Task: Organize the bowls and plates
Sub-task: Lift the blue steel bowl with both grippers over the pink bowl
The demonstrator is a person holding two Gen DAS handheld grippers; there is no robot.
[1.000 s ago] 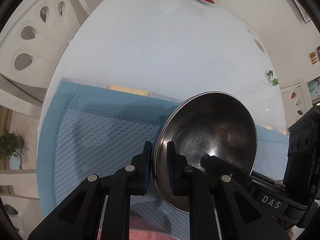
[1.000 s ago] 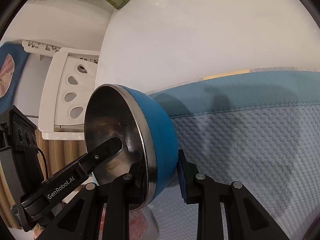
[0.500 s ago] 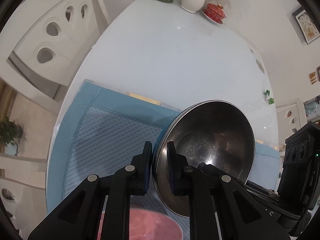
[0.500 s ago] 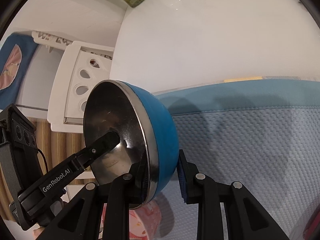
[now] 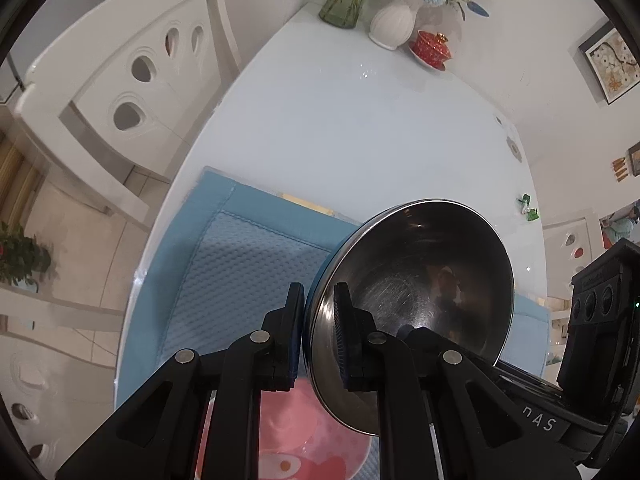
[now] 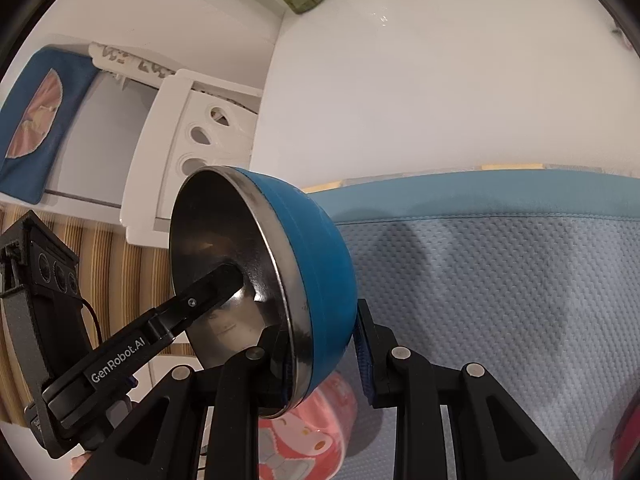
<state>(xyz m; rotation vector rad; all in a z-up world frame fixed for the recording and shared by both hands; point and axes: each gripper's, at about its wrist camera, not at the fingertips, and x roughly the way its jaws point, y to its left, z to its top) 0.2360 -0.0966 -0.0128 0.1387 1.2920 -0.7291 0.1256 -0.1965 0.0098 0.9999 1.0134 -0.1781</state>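
Bowl (image 5: pixel 420 288), rigid, light, steel-lined, slippery, pinched at rim by left tongs (image 5: pixel 318 336) and right tongs (image 6: pixel 324 354), above blue mat (image 5: pixel 240 272).

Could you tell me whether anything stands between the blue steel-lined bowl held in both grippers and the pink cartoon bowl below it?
Nothing visible does. The blue steel-lined bowl is clamped at its rim by the left gripper and the right gripper, tilted on edge above the blue mat. The pink cartoon bowl sits directly beneath, with open air between.

1 steel bowl (image 5: pixel 420 280), 1 pink plate (image 5: pixel 296 436), 1 blue mat (image 5: pixel 240 264), 2 vases (image 5: pixel 392 24), 1 chair (image 5: pixel 132 76)
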